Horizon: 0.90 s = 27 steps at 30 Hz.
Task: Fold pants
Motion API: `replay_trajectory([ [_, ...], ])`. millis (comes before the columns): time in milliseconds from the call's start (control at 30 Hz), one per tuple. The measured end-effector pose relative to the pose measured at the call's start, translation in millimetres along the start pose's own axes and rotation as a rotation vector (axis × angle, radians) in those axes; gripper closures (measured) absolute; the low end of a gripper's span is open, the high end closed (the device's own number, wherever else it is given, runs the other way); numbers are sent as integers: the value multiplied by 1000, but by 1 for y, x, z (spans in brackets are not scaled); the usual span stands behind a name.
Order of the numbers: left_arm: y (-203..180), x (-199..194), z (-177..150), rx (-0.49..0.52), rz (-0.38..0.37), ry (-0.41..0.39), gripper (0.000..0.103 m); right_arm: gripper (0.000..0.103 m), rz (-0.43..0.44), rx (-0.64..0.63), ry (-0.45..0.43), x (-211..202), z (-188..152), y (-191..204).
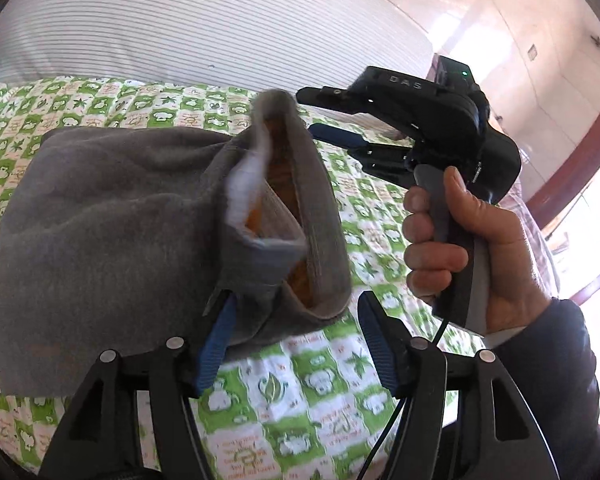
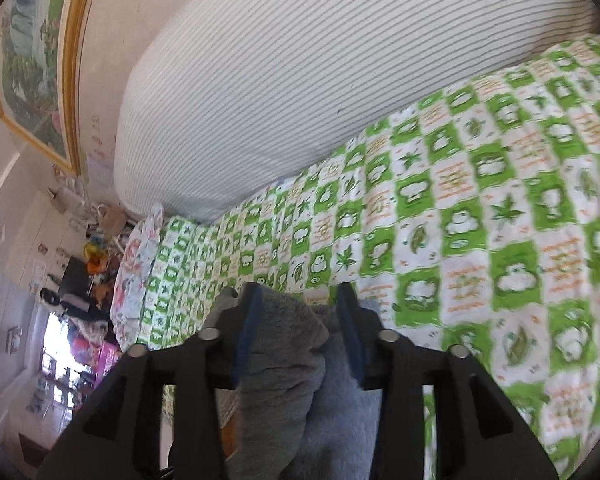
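The grey pants (image 1: 112, 220) hang lifted above the green-and-white patterned bedspread (image 1: 300, 392), with the waistband gaping and an orange lining showing. My left gripper (image 1: 296, 304) is open; the cloth drapes over its left blue pad (image 1: 220, 332) and its right pad is bare. The right gripper (image 1: 332, 120), held in a hand, shows open in the left wrist view, its tips at the waistband's top edge. In the right wrist view the right gripper (image 2: 296, 296) stands wide, with grey cloth (image 2: 288, 380) bunched loosely between its fingers.
A large striped pillow (image 2: 300, 72) lies along the far side of the bed. A floral pillow (image 2: 136, 264) sits at the bed's end. A framed picture (image 2: 32, 56) hangs on the wall. Cluttered shelves (image 2: 88, 240) stand beyond.
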State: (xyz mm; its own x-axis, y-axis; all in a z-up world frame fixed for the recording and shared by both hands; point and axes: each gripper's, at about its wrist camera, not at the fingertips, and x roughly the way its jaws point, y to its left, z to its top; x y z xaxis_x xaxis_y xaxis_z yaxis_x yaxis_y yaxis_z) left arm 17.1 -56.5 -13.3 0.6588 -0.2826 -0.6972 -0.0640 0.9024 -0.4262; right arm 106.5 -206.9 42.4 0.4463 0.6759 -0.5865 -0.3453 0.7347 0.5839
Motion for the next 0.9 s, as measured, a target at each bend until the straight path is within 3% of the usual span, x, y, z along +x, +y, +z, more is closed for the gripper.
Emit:
replay_trajectory([
  [233, 29, -29, -10, -51, -33, -18, 37, 56, 12, -6, -30, -26, -18, 17],
  [500, 85, -58, -8, -175, 26, -61, 35, 47, 3, 15, -33, -47, -53, 30],
  [633, 116, -64, -3, -258, 70, -72, 35, 42, -10, -34, -3, -47, -73, 45],
  [833, 142, -56, 2, -309, 114, -49, 32, 42, -142, -140, 119, -15, -91, 59],
  [900, 147, -57, -1, -317, 113, -50, 32, 55, -214, -183, 147, -4, -96, 60],
])
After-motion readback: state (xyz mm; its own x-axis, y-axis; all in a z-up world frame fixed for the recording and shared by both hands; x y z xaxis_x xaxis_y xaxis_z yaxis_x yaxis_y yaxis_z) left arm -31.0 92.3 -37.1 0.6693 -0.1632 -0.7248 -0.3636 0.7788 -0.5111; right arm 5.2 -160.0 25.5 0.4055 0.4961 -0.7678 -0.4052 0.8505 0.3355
